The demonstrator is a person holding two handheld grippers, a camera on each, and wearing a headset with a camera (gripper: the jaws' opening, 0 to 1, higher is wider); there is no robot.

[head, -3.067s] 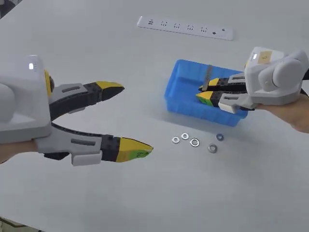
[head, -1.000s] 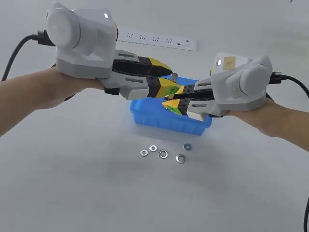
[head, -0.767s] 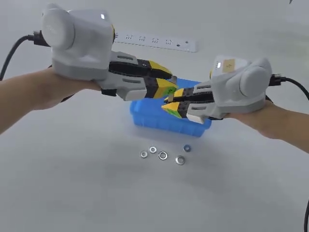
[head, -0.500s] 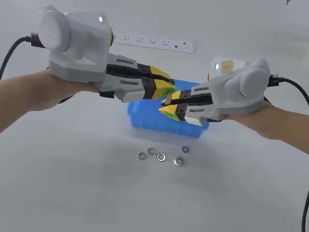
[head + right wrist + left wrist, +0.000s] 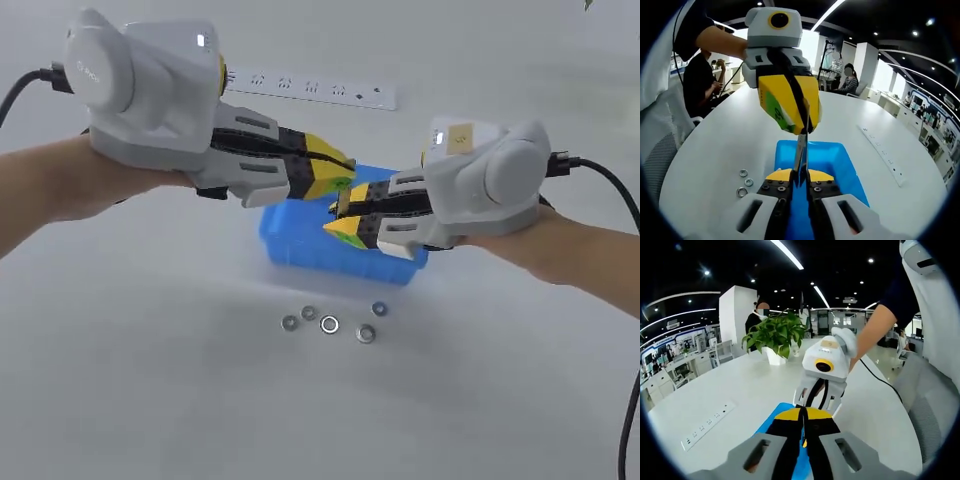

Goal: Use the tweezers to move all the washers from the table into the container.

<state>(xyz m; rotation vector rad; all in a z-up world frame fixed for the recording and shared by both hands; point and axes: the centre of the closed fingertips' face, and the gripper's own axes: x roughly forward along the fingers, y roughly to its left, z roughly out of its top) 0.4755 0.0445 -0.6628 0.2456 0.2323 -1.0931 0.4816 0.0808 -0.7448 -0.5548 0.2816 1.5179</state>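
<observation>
A: Here, how many of each thing?

B: Two grippers, one pair of tweezers point(image 5: 801, 150), one blue container point(image 5: 300, 250), five washers point(image 5: 329, 324): four silver, one blue. The washers lie on the table point(image 5: 150, 400) just in front of the container, apart from its wall.

A: And the grippers?

B: Both meet tip to tip above the container. The right gripper point(image 5: 335, 218) is clamped on the lower part of the tweezers; the left gripper point(image 5: 342, 180) is closed on their upper end.

A: What differs between views?

B: The head view counts all five washers and a power strip point(image 5: 310, 88) beyond the container. The right gripper view alone shows the tweezers clearly, and three washers beside the container. The left gripper view adds a potted plant point(image 5: 777, 335) far past it.
</observation>
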